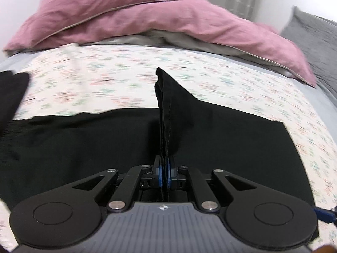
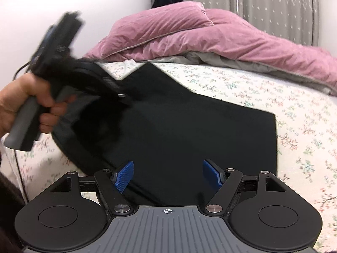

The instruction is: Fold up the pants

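Black pants lie spread on the floral bed sheet. My left gripper is shut on a fold of the pants fabric, which stands up as a pointed ridge between the blue pads. In the right wrist view the pants lie flat, and the left gripper, held by a hand, lifts their far left part; it looks blurred. My right gripper is open and empty, just above the near edge of the pants.
A pink duvet with a grey lining is heaped across the far side of the bed. A grey pillow lies at the right. Grey curtains hang behind. Bare floral sheet lies right of the pants.
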